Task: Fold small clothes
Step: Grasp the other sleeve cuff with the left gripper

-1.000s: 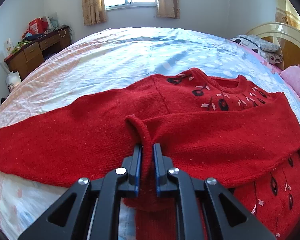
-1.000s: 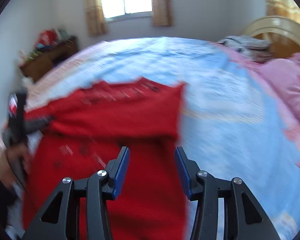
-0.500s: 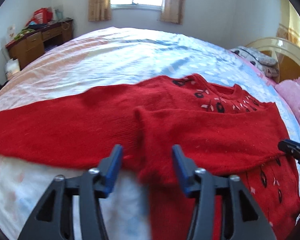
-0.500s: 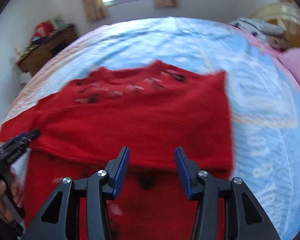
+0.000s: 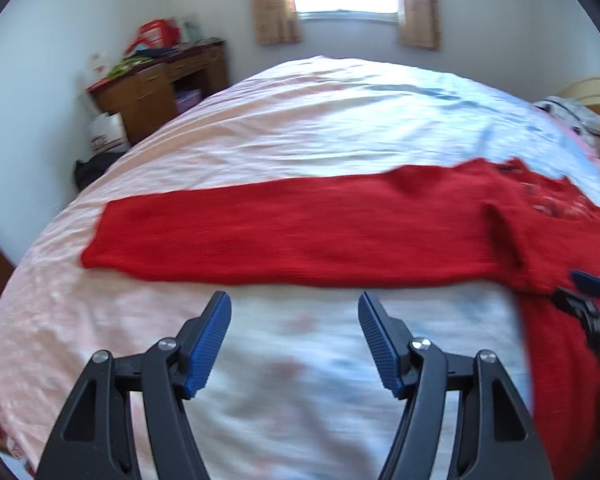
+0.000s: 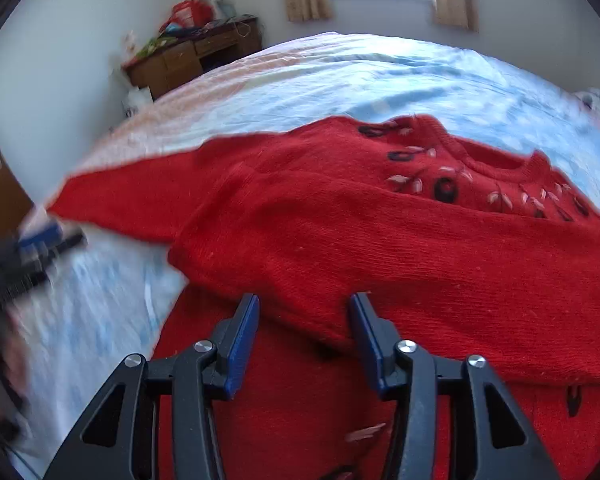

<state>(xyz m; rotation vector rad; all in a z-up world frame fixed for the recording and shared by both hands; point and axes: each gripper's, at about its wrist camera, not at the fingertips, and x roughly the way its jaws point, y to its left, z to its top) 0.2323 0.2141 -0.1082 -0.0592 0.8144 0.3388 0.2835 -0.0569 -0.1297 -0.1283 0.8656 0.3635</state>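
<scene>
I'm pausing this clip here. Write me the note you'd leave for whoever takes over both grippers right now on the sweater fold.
Left gripper: jaws have just been opening, nothing between them, over bare bedsheet beside the outstretched sleeve.
Right gripper: jaws open, holding nothing, over the lower edge of the folded sleeve.
Red sweater lies flat on the bed, neckline toward the window.
Done: one sleeve is folded across the chest.
Left: the other sleeve is not yet folded in; then probably fold the body.
</scene>
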